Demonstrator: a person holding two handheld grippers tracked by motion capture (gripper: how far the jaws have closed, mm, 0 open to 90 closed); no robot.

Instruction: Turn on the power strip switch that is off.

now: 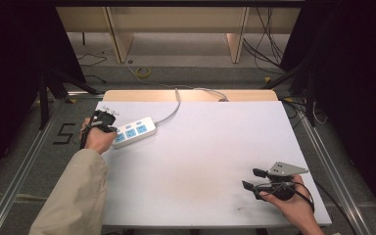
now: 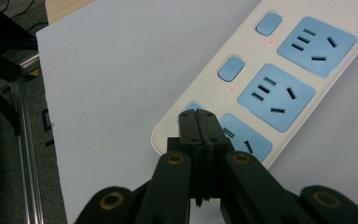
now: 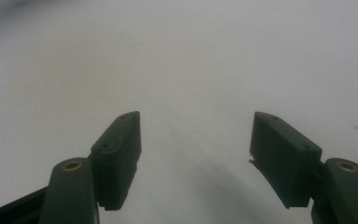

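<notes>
A white power strip [image 1: 134, 131] with blue sockets lies at the table's far left, its grey cable running off the far edge. In the left gripper view the strip [image 2: 279, 84] shows two blue switch buttons and their small red lights. My left gripper [image 2: 199, 116] is shut, jaws pressed together with nothing between them, and its tip rests over the nearest blue switch at the strip's end. From above, the left gripper [image 1: 108, 126] sits at that same end. My right gripper [image 1: 253, 179] stands open above the bare white tabletop at the near right; its jaws [image 3: 196, 135] are wide apart and empty.
The white table [image 1: 200, 156] has a wooden strip along its far edge. Metal rails run along both sides of it. Behind it stand wooden shelf legs, with loose cables on the floor.
</notes>
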